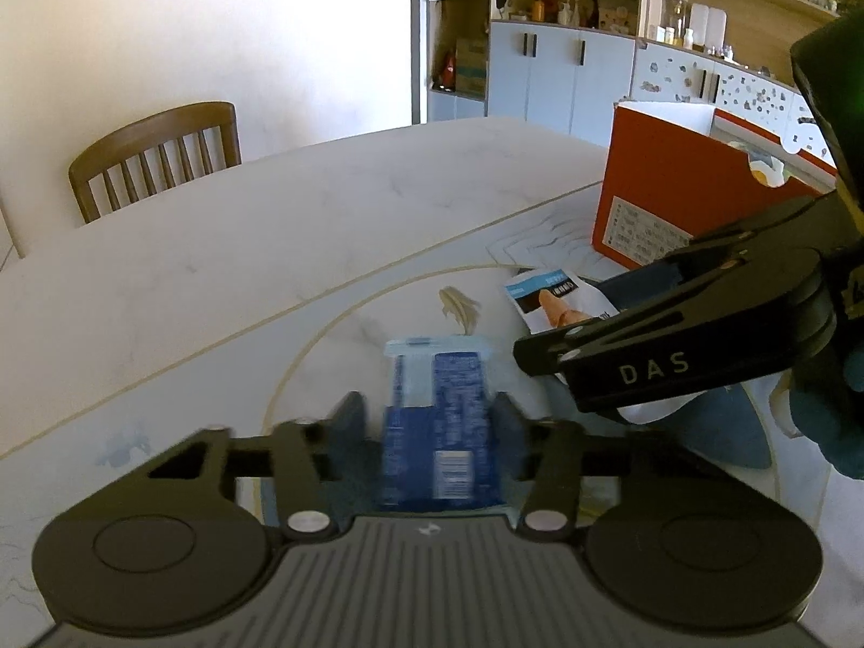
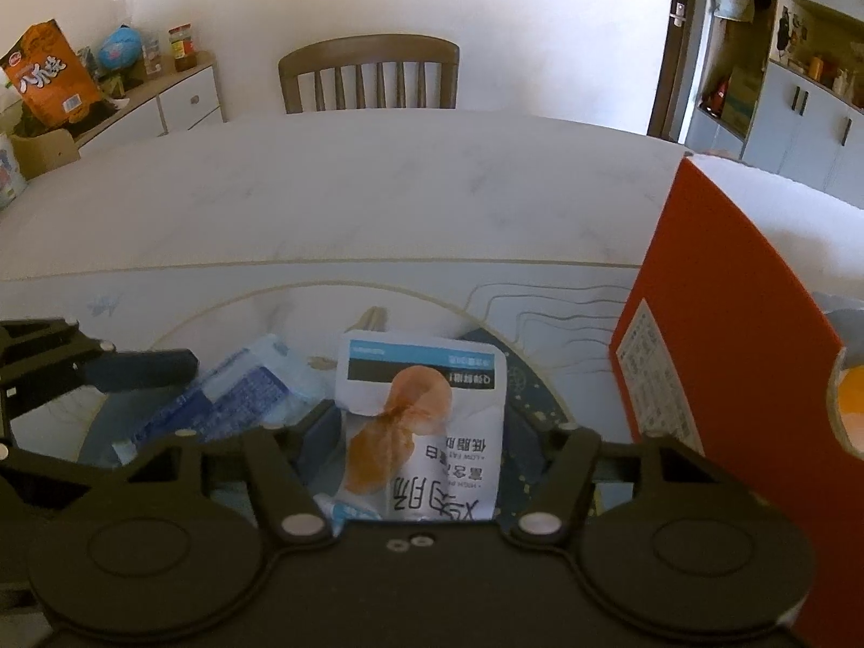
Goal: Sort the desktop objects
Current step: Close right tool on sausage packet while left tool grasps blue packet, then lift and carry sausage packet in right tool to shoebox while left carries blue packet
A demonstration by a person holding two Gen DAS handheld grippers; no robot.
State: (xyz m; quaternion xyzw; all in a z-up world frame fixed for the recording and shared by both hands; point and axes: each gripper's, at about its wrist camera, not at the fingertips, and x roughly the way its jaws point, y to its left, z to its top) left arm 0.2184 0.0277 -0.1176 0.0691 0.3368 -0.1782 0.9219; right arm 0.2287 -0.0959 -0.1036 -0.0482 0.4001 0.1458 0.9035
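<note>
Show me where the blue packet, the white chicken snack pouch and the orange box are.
blue packet [image 1: 440, 432], left wrist view, on its dark blue printed face.
white chicken snack pouch [image 2: 426, 426], right wrist view, on its middle.
orange box [image 2: 718, 291], right wrist view, on its orange side.

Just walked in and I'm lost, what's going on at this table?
A person is sorting packets with two hand-held tongs. The left tongs sit around a blue packet, pads at its sides. The right tongs straddle a white snack pouch, not clearly gripping yet. Both packets lie on a round mat beside an open orange box on the white table.
</note>
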